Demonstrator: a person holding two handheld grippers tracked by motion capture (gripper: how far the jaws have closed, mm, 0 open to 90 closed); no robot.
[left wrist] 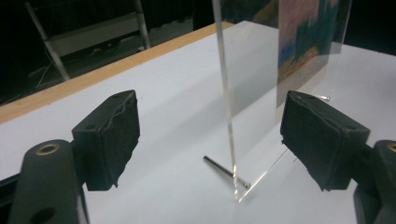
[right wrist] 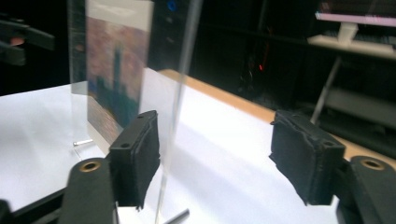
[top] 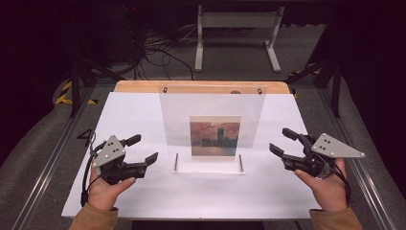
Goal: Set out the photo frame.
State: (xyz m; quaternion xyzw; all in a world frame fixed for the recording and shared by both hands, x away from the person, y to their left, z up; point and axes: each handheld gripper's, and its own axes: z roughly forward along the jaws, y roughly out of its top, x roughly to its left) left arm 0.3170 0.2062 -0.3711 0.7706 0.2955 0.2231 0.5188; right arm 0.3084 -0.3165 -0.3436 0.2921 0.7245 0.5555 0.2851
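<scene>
On the white tabletop (top: 134,191), the left gripper (top: 145,148) sits released, jaws spread, just left of the clear acrylic stand (top: 210,103) and apart from it. The stand rises upright mid-tabletop, holding a painting print (top: 215,136), between both grippers. The right gripper (top: 280,141) hovers just right of it, jaws likewise spread, gripping nothing.

Upright clear picture stand (top: 211,127), mid-table

White rectangular tabletop (top: 134,110) with pale wooden edge strip (top: 139,86) along far side, white metal stand (top: 237,33) with two feet on grey floor beyond, tangle of black cables (top: 158,52) beside it, yellow-black hazard tape (top: 64,93) at left.
</scene>
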